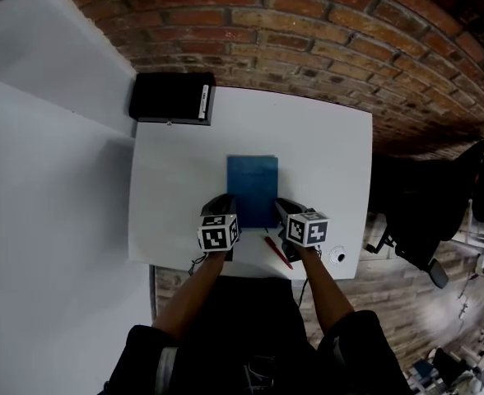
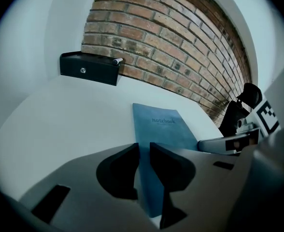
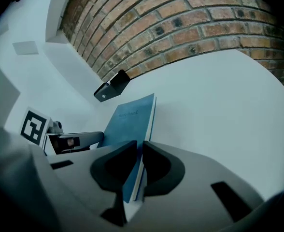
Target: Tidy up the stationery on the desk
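While left gripper (image 2: 143, 151) and right gripper (image 3: 139, 151) fingers (image 2: 122, 173) are pinching lower corners of the blue notebook (image 1: 253, 189), it is probably handling light, thin, bendy.

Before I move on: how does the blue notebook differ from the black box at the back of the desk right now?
The blue notebook is thin and flat; the black box is thicker. The notebook lies in the middle of the desk, toward its near edge; the box sits at the far left corner by the brick wall. The left gripper and right gripper each clamp the notebook's near end; nothing touches the box. Both are rectangular.
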`<action>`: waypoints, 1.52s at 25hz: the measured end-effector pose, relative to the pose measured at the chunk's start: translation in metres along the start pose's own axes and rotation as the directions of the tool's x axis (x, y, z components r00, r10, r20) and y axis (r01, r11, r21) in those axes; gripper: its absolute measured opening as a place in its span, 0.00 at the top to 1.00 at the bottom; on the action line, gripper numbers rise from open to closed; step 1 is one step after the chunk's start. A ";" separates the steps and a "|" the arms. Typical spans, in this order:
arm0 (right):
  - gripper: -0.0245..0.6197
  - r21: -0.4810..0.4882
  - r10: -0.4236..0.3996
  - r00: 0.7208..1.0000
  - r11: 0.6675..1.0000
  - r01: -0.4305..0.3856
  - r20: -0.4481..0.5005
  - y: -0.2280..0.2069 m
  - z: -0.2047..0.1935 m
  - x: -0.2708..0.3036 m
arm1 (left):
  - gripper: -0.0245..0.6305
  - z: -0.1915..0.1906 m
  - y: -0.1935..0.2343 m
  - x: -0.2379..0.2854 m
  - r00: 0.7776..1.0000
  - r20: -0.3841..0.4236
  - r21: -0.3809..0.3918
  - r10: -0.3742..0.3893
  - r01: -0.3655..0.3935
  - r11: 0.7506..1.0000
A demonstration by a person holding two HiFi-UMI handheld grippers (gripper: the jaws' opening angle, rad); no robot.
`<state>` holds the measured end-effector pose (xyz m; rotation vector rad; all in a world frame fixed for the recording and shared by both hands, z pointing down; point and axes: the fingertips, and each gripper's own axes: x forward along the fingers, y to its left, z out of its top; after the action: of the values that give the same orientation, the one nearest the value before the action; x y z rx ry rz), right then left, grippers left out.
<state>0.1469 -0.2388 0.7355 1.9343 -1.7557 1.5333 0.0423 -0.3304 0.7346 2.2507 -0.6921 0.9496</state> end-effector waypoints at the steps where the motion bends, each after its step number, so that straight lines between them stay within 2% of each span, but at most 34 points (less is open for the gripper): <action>1: 0.88 -0.005 0.003 1.000 1.000 -0.003 -0.006 0.004 -0.002 0.002 | 0.84 -0.001 0.004 -0.003 1.000 0.001 -0.004 0.004 -0.004 1.000; 14: 0.88 -0.056 0.065 0.995 0.996 -0.070 -0.079 0.060 -0.021 0.023 | 0.84 -0.010 0.055 -0.032 0.999 0.007 -0.038 0.041 -0.041 0.998; 24: 0.88 -0.047 0.092 0.990 0.994 -0.098 -0.105 0.097 -0.033 0.039 | 0.84 -0.016 0.090 -0.051 0.999 -0.005 -0.043 0.053 -0.053 0.998; 32: 0.88 -0.079 0.142 0.979 0.985 -0.155 -0.148 0.131 -0.047 0.051 | 0.84 -0.024 0.121 -0.069 0.998 0.002 -0.084 0.063 -0.062 0.995; 38: 0.88 -0.098 0.149 0.971 0.981 -0.170 -0.187 0.145 -0.059 0.054 | 0.84 -0.031 0.132 -0.081 0.998 -0.004 -0.054 0.065 -0.065 0.996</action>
<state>-0.0122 -0.2833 0.7277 1.5841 -1.9134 1.5633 -0.1067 -0.3814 0.7322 2.1914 -0.7851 0.9521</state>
